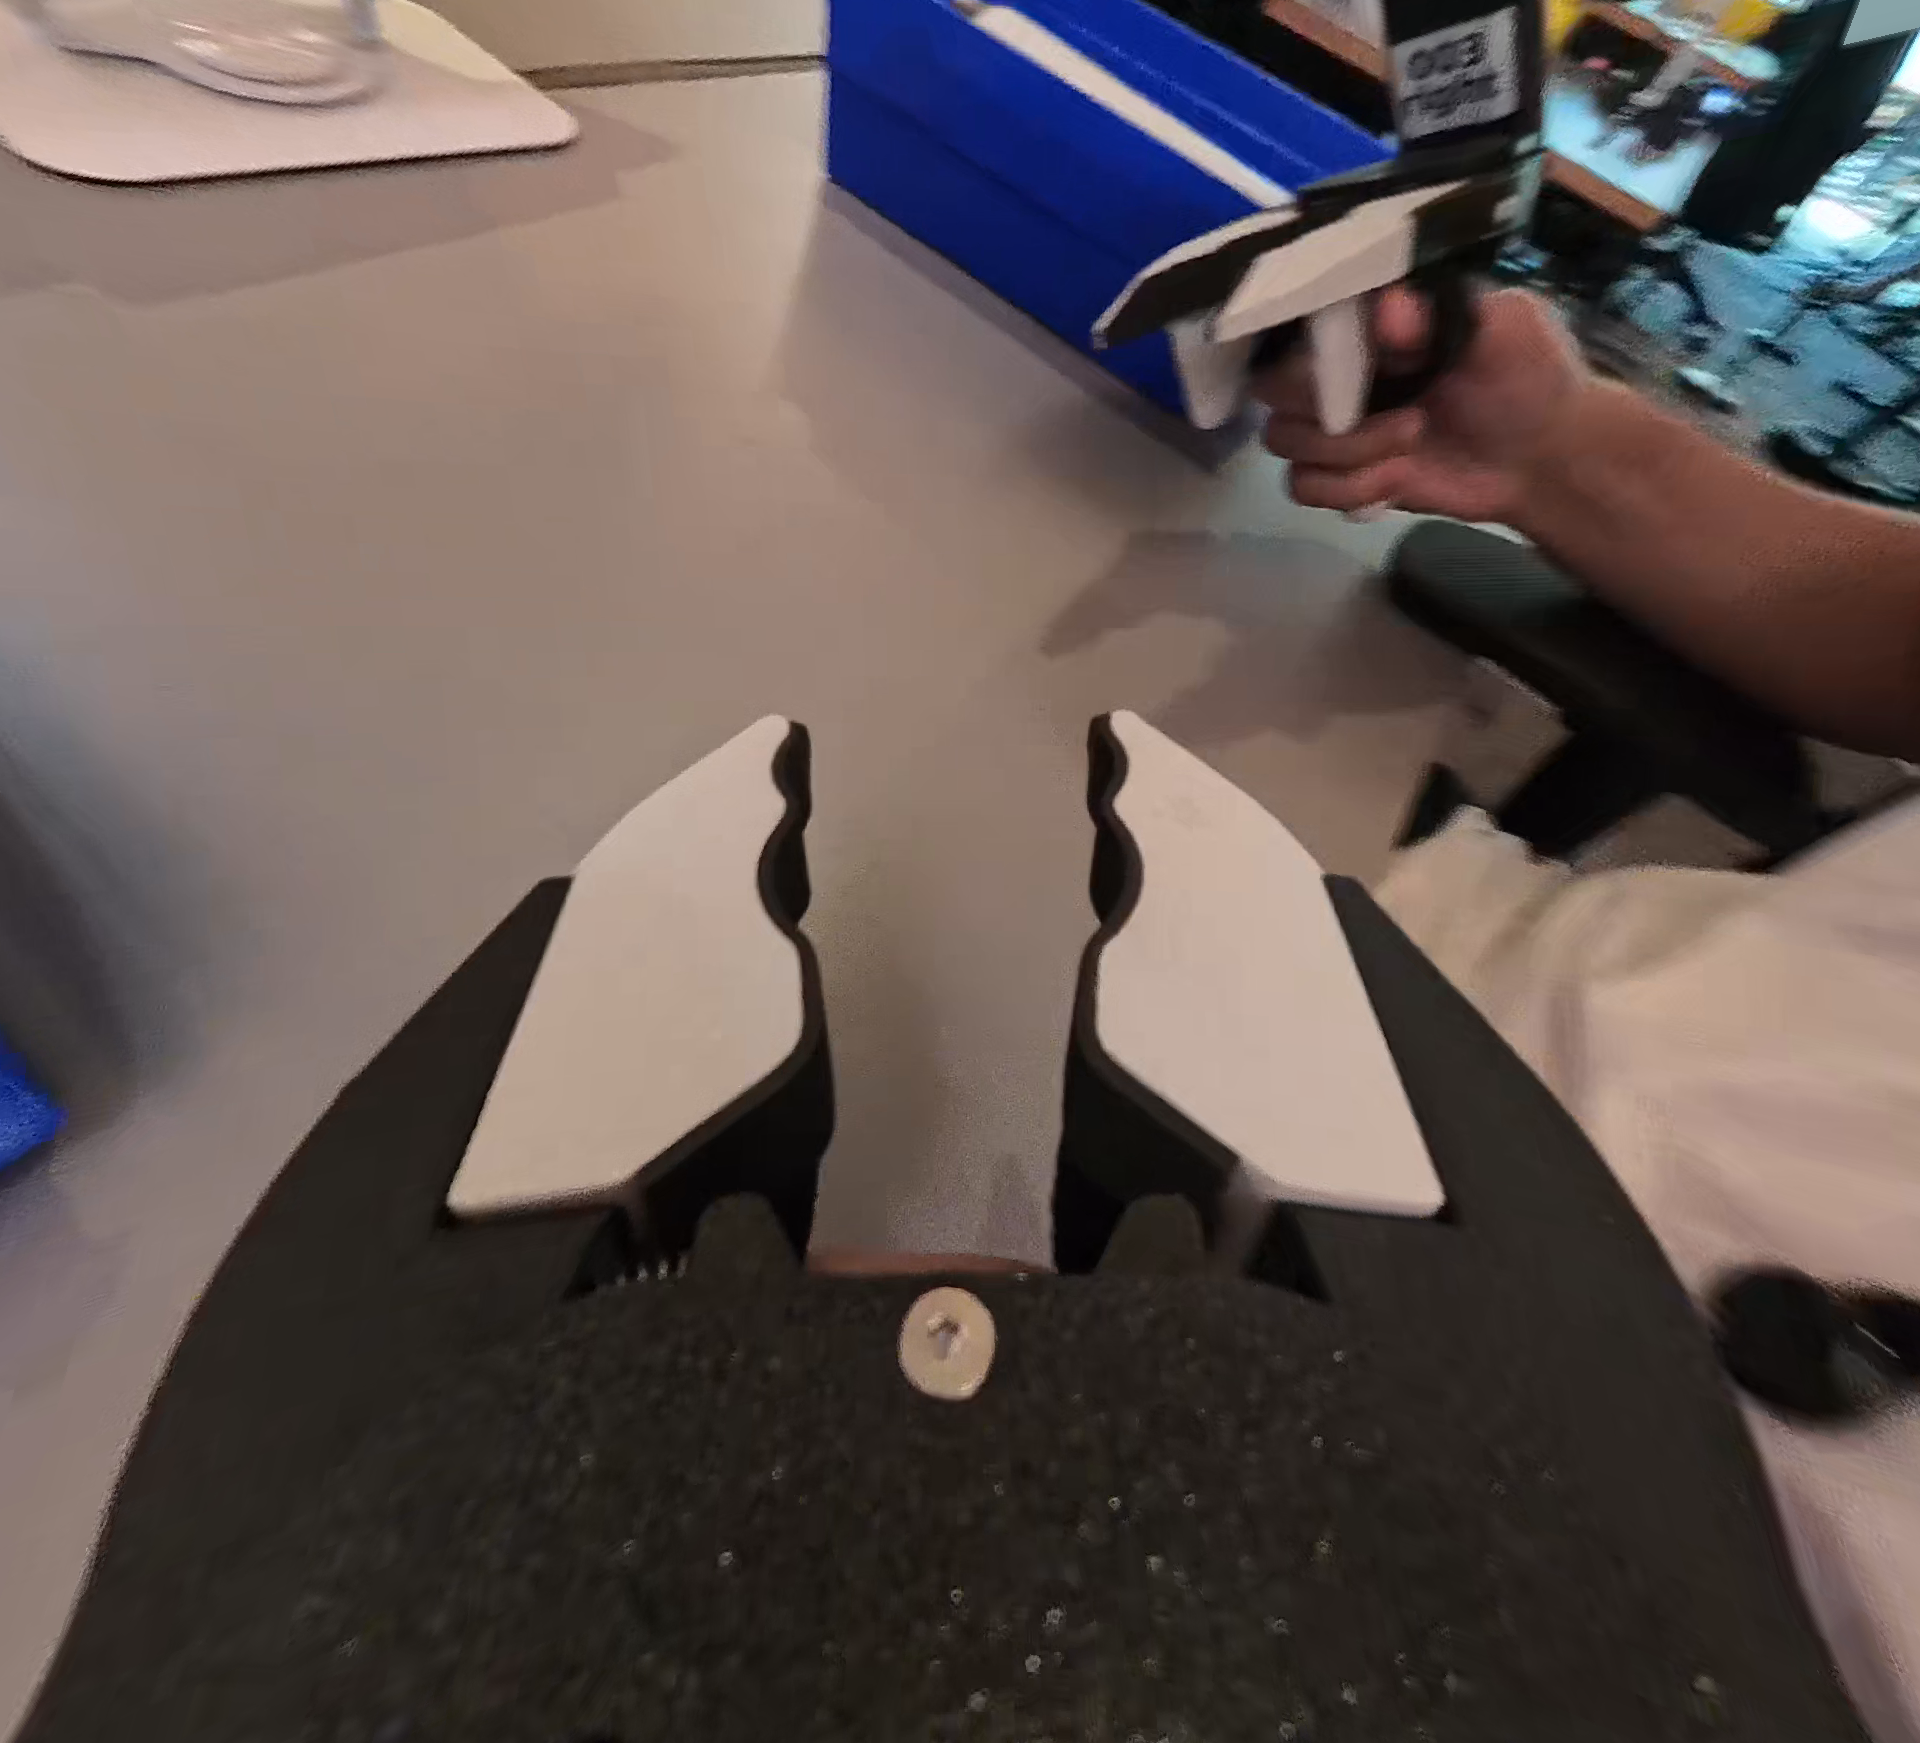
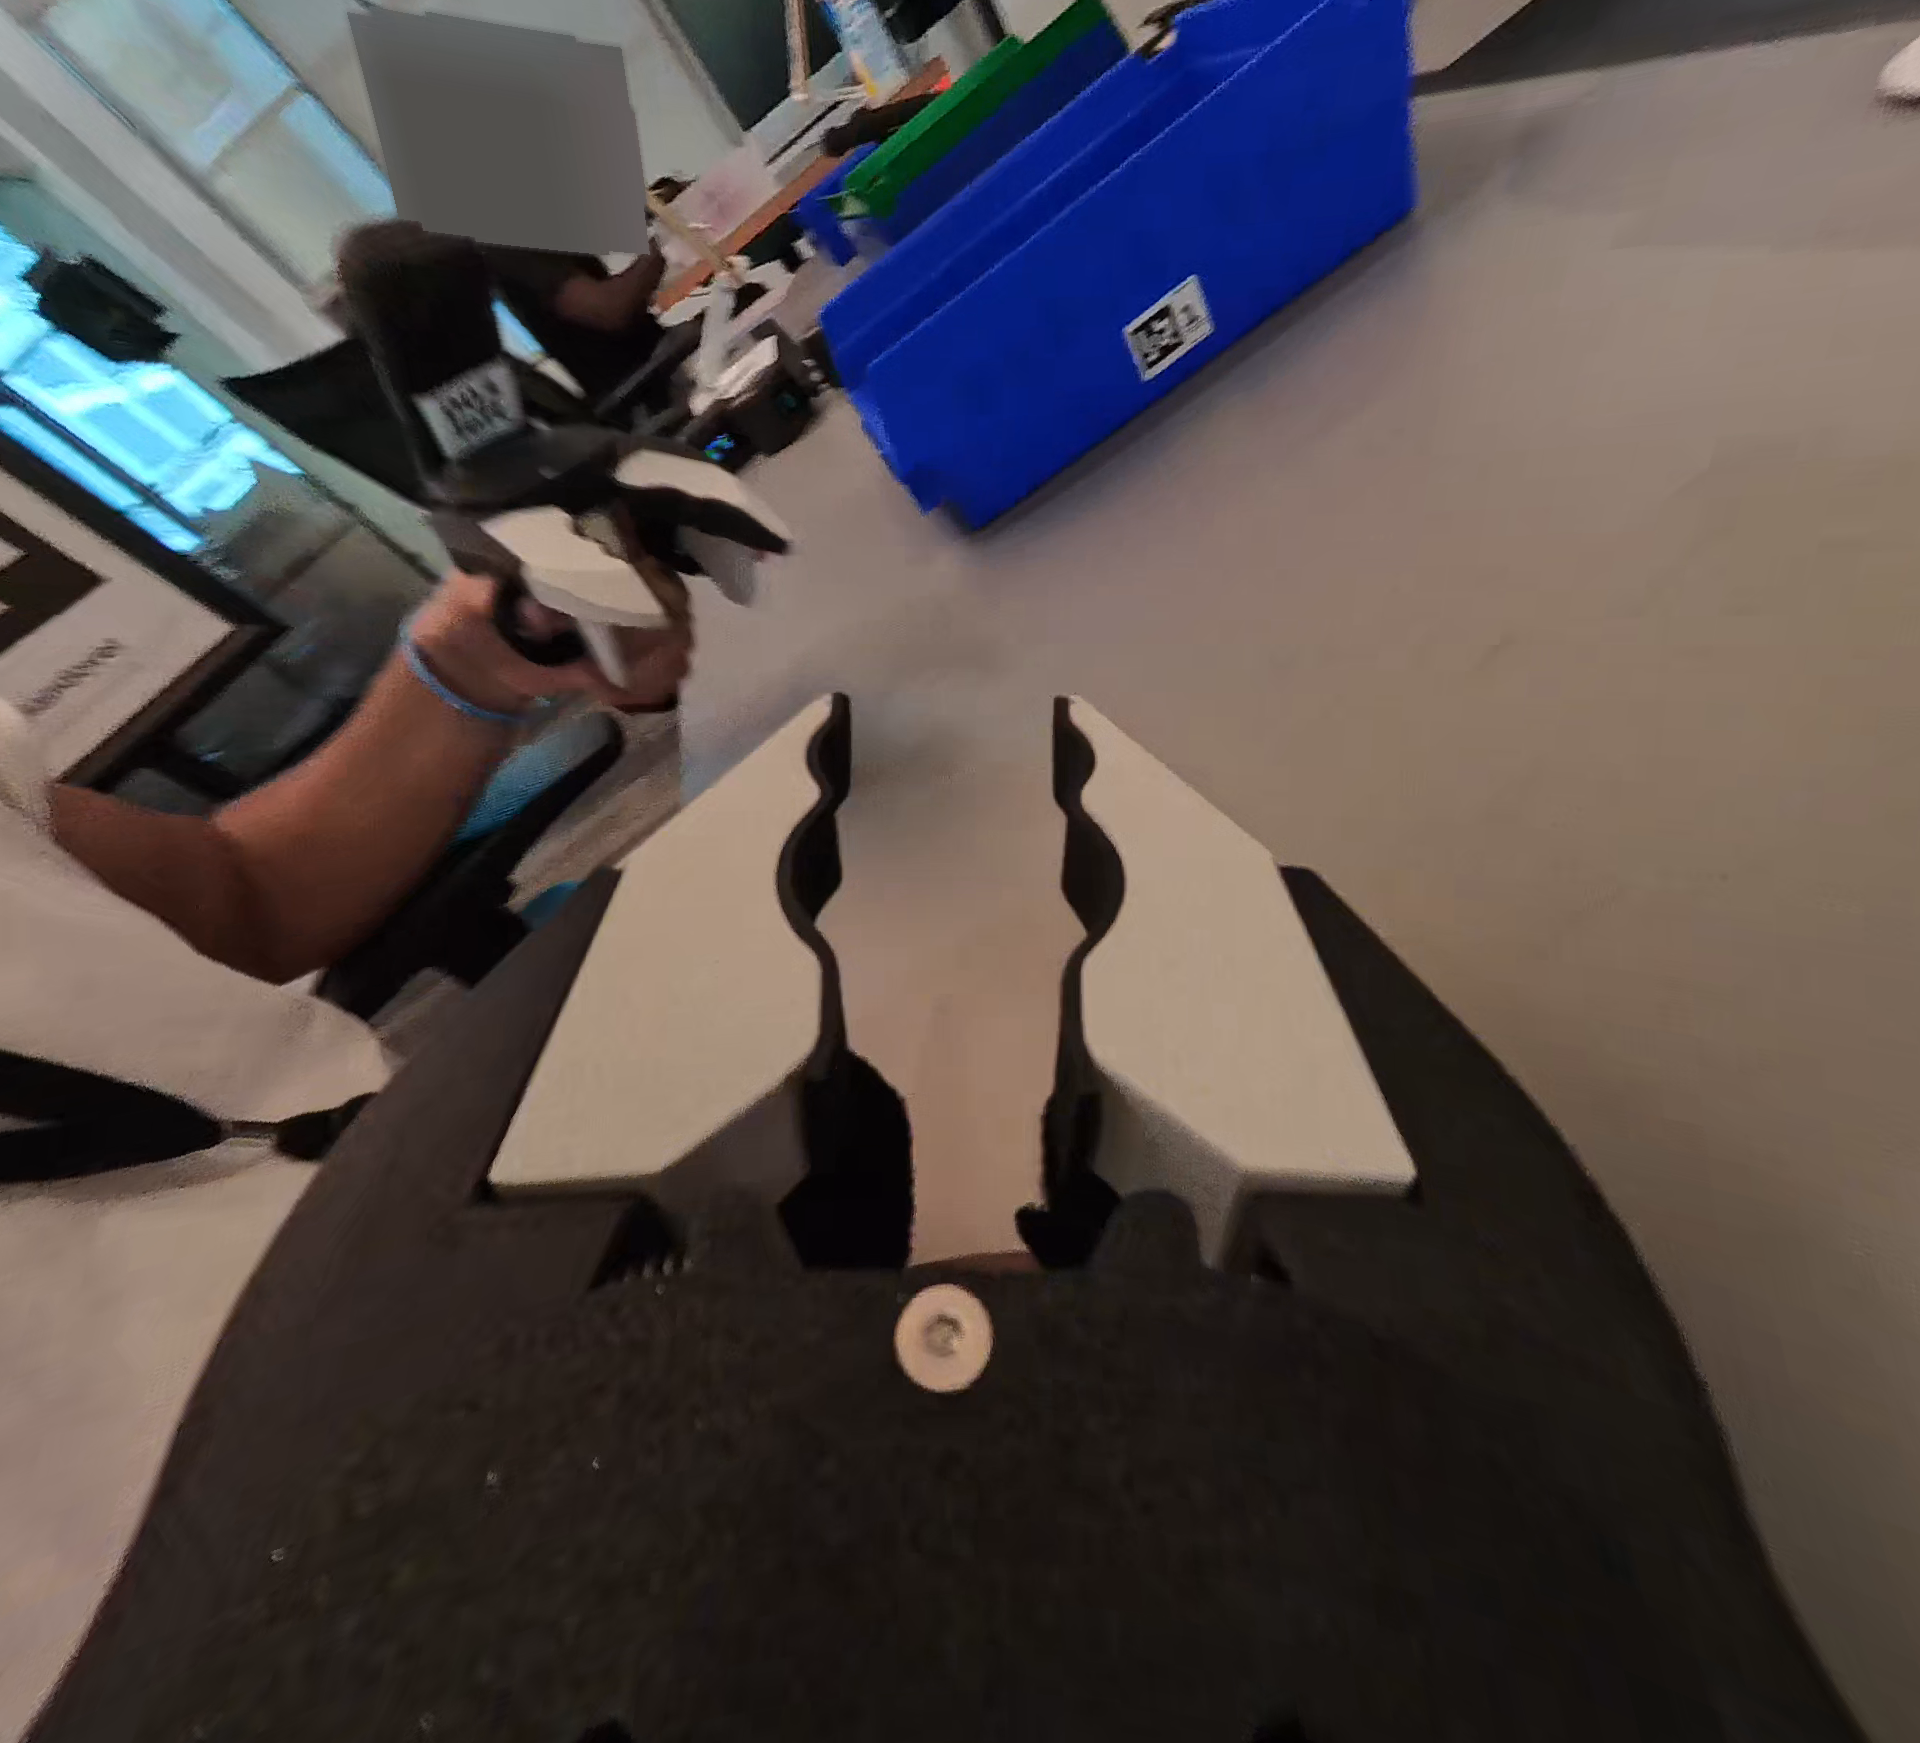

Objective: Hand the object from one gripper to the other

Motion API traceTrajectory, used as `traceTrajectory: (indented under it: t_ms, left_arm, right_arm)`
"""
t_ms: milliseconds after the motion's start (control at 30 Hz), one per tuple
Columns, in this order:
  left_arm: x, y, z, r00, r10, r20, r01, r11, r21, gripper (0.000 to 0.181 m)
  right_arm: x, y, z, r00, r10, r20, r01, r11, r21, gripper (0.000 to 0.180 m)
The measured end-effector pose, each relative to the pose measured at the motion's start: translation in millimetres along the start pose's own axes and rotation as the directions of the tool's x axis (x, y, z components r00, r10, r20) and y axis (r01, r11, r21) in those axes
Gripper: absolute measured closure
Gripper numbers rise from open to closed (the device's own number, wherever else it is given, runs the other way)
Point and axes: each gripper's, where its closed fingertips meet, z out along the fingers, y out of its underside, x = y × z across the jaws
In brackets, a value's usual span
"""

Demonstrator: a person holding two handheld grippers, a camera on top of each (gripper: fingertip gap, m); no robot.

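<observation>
My left gripper [image 1: 948,737] is open and empty, low over the grey table [image 1: 623,498]. My right gripper [image 2: 951,711] is open and empty too, above the same table [image 2: 1455,654]. Each shows in the other's view: the right one [image 1: 1164,332], held in a hand, is up at the right by the blue bin [image 1: 997,166], and the left one [image 2: 764,566] is at the left, blurred. A white flat object [image 1: 1122,93] lies inside the bin. Neither gripper touches the bin or the object.
The blue bin [image 2: 1122,291] has a square sticker on its side. A white monitor-stand base [image 1: 281,93] sits at the far left of the table. More blue and green bins [image 2: 935,124], chairs and people are beyond the table edge. My right fingertips sit around 15 centimetres from my left ones.
</observation>
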Motion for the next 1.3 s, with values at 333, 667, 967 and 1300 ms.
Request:
traceTrajectory:
  t_ms: [333, 667, 967, 1300]
  left_arm:
    - [-250, -12, -132, 0.565, 0.107, 0.818, 0.327, 0.882, -0.341, 0.115]
    - [-327, 39, -117, 0.353, 0.137, 0.926, 0.603, 0.723, -0.337, 0.117]
    - [-322, 44, -94, 0.436, -0.029, 0.899, 0.595, 0.759, -0.264, 0.090]
    - [-314, 23, -90, 0.548, -0.265, 0.793, 0.570, 0.813, -0.122, 0.124]
  right_arm:
    - [-6, 33, 18, 0.997, -0.080, 0.013, 0.080, 0.996, -0.033, 0.141]
    - [-22, 6, 35, 0.983, 0.057, 0.174, -0.075, 0.992, 0.098, 0.141]
    - [-27, 12, 41, 0.965, 0.093, 0.245, -0.104, 0.994, 0.031, 0.141]
    - [-31, 24, 46, 0.969, 0.060, 0.238, -0.053, 0.998, -0.035, 0.141]
